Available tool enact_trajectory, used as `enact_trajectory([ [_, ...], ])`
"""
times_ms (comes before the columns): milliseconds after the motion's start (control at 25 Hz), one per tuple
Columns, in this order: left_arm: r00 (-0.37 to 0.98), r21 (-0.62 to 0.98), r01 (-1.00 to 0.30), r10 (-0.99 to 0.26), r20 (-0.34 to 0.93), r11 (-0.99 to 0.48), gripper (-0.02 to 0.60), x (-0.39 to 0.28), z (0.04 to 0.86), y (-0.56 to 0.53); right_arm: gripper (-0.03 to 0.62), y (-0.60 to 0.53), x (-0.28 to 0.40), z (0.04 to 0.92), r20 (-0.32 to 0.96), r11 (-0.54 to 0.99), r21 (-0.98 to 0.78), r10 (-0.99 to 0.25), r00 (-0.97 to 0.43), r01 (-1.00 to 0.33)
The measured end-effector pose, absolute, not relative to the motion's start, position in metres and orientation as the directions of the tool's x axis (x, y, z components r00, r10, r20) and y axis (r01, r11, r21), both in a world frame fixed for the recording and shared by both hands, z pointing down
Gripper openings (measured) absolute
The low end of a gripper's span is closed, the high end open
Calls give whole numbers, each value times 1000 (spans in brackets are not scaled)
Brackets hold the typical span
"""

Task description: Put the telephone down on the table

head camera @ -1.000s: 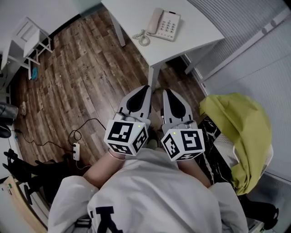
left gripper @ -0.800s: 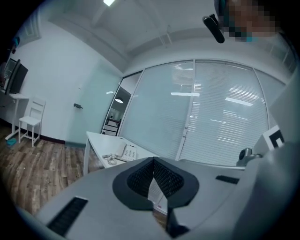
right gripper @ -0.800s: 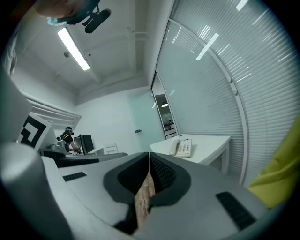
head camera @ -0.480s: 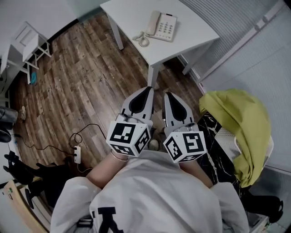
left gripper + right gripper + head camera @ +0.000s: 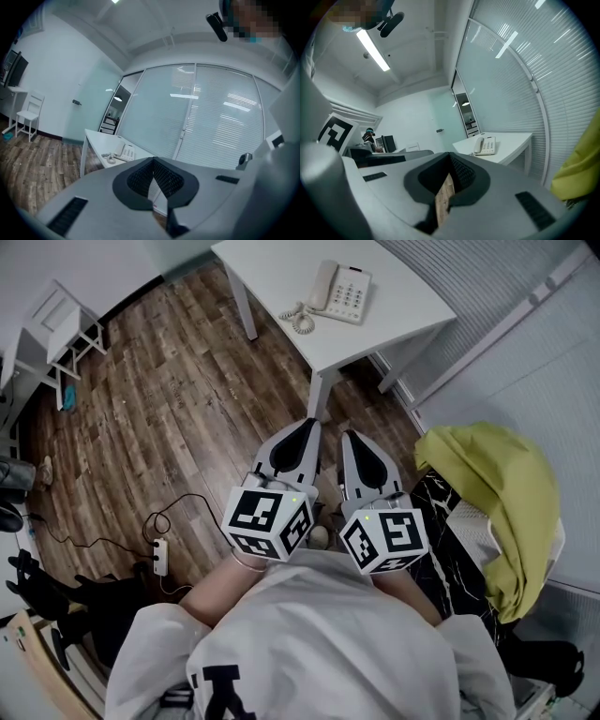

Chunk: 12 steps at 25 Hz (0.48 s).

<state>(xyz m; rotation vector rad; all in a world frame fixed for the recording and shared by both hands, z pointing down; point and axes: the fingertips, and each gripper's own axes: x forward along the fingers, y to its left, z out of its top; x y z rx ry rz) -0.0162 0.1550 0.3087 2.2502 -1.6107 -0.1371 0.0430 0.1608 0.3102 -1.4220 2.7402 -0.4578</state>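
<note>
Under the head camera lay a wooden floor (image 5: 159, 399), and at the top of this view stood a white table (image 5: 272, 273). At the right, a yellow cloth (image 5: 502, 502) was draped over something dark. Both grippers were held side by side in front of the person's white shirt (image 5: 309, 634), well apart from the table and pointing toward it. The left gripper (image 5: 307, 425) had its jaws pressed together with nothing between them, and the right gripper (image 5: 350, 437) was closed and empty in the same way. The telephone (image 5: 342, 292) rested on the table, its handset on the cradle. Its coiled cord (image 5: 298, 321) lay just beside it. A small power strip (image 5: 157, 554) lay on the floor at the left.
</note>
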Motion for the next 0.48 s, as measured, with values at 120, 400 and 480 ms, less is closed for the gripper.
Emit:
enact_trajectory([
  [120,352,348,-892,-927,130,-290,5,-14,308,155,25,160,44,310,115,535,-265,-808,-577,-802],
  [400,356,348,-890,-925,130,-294,5,-12,308,156,25,161,45,308,109,536,-260,-810,-576,-803],
  [480,357,351,-889,-925,130,-294,5,-12,307,156,25,162,44,308,111,538,-260,-808,-579,-802],
])
